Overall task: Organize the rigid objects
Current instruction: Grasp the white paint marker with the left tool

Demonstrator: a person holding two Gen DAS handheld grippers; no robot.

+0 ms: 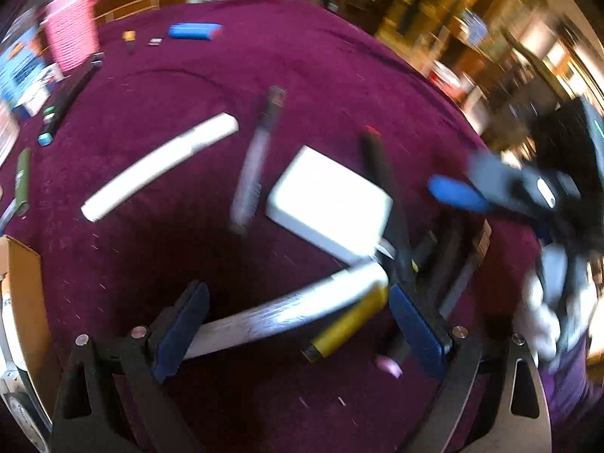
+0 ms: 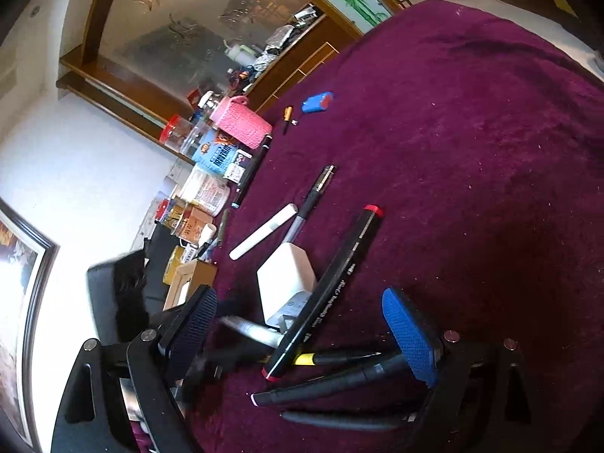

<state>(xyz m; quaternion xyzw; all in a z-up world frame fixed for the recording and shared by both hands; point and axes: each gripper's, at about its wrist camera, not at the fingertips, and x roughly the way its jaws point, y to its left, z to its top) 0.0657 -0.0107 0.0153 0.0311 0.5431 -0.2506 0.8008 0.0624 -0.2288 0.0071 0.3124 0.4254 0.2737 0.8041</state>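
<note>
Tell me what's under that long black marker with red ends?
The long black marker with red ends lies across the white charger block's prong end and a yellow-banded pen. Anything beneath is hidden.

Left view motion-blurred, perhaps backlit; right view sharp.

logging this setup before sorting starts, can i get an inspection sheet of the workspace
surface: round table under a maroon velvet cloth, flecked with lint.
job's things: white charger block at centre; red-capped black marker leaning over its edge; white marker and grey pen beyond; more pens and a yellow highlighter heaped near the grippers; blue case at the far side.
clutter: pink knitted holder, jars and boxes along the table's left edge.
grippers: left gripper open over the silver pen; right gripper open above the pen heap, holding nothing.
cables: nothing seen.
surroundings: etched glass panel in a wooden frame, framed picture on the white wall.
</note>
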